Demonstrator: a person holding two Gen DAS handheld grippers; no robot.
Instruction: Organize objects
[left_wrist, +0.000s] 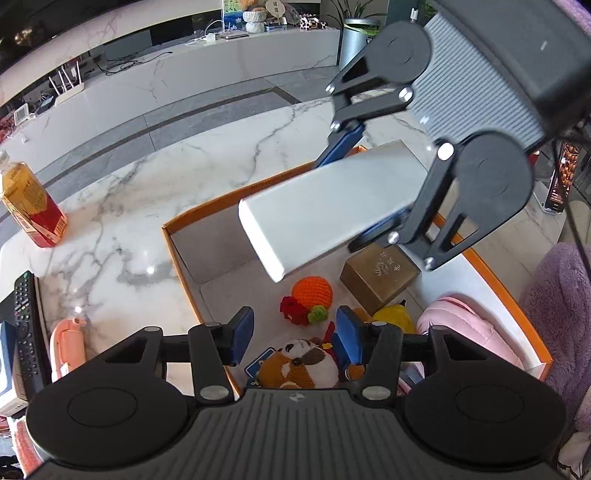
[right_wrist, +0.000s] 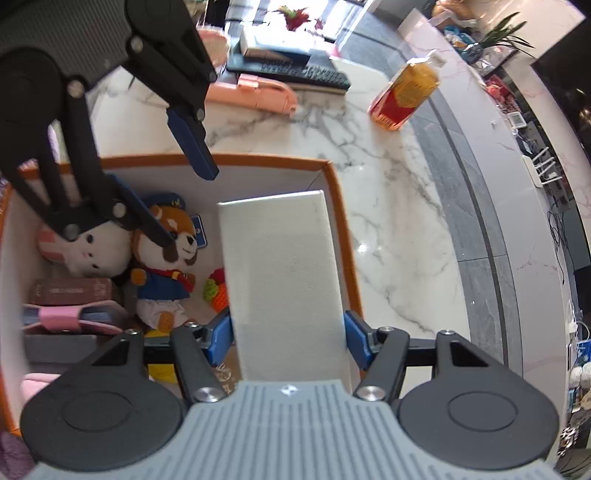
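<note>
My right gripper (right_wrist: 288, 338) is shut on a long flat white box (right_wrist: 284, 280), holding it tilted above the open orange-rimmed carton (right_wrist: 221, 158). From the left wrist view the same white box (left_wrist: 325, 206) hangs over the carton (left_wrist: 168, 236) between the right gripper's (left_wrist: 362, 188) blue fingers. My left gripper (left_wrist: 295, 334) stands open above the carton's near end, nothing between its pads. A red panda plush (left_wrist: 303, 363) lies below it. Inside the carton are also a crocheted orange (left_wrist: 312, 291), a gold-brown box (left_wrist: 378, 275) and a pink pouch (left_wrist: 461, 328).
On the marble table outside the carton stand a bottle of tea (left_wrist: 31, 201), a black remote (left_wrist: 26, 332) and a pink case (left_wrist: 68, 343). A white bunny plush (right_wrist: 96, 251) lies in the carton. A purple fuzzy sleeve (left_wrist: 561, 306) is at the right.
</note>
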